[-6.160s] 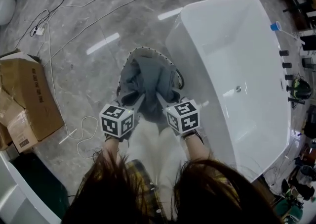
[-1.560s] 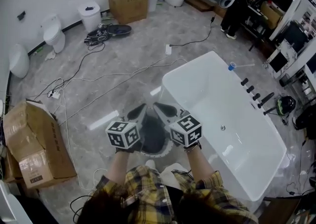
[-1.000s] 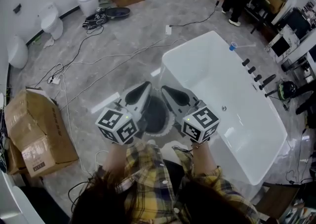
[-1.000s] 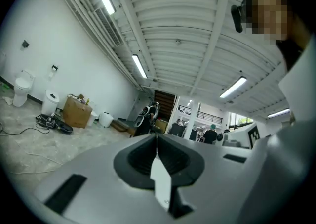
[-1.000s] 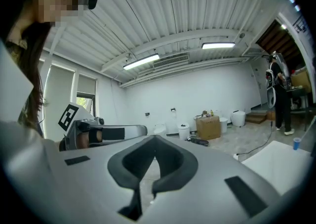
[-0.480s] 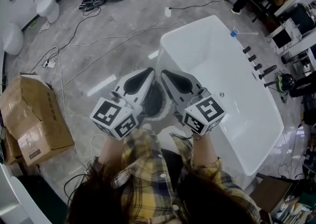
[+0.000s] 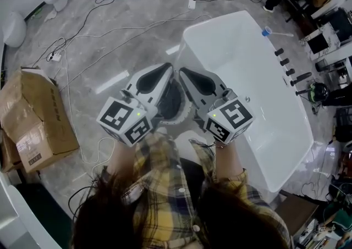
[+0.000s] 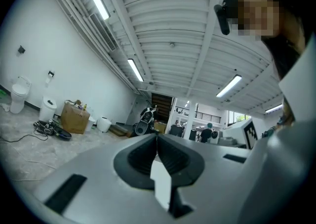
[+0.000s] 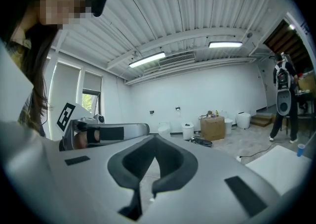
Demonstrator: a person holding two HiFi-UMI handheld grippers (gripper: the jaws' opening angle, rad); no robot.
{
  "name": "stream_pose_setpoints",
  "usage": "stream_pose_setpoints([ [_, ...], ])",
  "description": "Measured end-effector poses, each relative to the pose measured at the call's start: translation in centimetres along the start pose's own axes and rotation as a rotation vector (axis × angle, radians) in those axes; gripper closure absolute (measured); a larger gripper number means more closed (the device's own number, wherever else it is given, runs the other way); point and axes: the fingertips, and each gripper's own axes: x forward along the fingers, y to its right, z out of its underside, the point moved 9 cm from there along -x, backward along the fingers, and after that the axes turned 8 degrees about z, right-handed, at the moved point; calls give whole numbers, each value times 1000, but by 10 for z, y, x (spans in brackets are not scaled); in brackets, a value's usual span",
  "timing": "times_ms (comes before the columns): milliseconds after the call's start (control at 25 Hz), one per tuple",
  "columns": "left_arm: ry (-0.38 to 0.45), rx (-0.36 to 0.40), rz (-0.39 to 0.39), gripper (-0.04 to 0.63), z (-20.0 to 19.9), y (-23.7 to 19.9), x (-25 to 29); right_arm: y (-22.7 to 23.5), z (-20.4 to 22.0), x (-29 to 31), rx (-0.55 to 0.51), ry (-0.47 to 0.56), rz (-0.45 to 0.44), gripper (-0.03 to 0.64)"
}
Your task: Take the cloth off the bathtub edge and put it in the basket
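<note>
Hovering side by side in the middle of the head view, the left gripper [image 7: 164, 69] and the right gripper [image 7: 184, 72] both point level and away from the person, their tips almost meeting above the basket [image 7: 177, 122]. The basket stands on the grey floor [image 7: 110, 50] just beside the left edge of the white bathtub [image 7: 247, 61], which fills the right half of the frame; so close a placing suits a short carry from rim to basket. In each gripper view the two dark pads meet at the tip with nothing caught between them, so both pairs of jaws are closed and empty. The cloth [image 7: 171, 102] looks to be the dark grey heap inside the basket, glimpsed in the narrow gap between the two gripper bodies (most of it is covered by them, so its exact lie cannot be told). The tub's rim shows bare white along every stretch in view, with no fabric draped on it. From that I judge the task to be finished: the grippers are held up and level, clear of the basket, because there is nothing left to carry. Their marker cubes [image 7: 125, 121] sit just above the person's wrists. Well apart, a cardboard box [image 7: 33, 113] rests at the left of the frame and cables [image 7: 82, 28] trail across the upper left.
</note>
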Motion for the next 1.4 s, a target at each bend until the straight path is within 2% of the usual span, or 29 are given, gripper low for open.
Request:
stream_pose_setpoints([
  [400, 17, 22, -20, 572, -10, -8, -5, -2, 6, 5, 0, -27, -18, 601],
  [640, 67, -6, -35, 572, -24, -15, -9, -1, 5, 6, -10, -37, -35, 601],
  [1040, 9, 157, 31, 572, -43, -2, -12, -8, 5, 12, -16, -41, -66, 601],
  [1400, -36, 174, 67, 572, -33, -1, -9, 2, -1, 12, -40, -40, -61, 601],
])
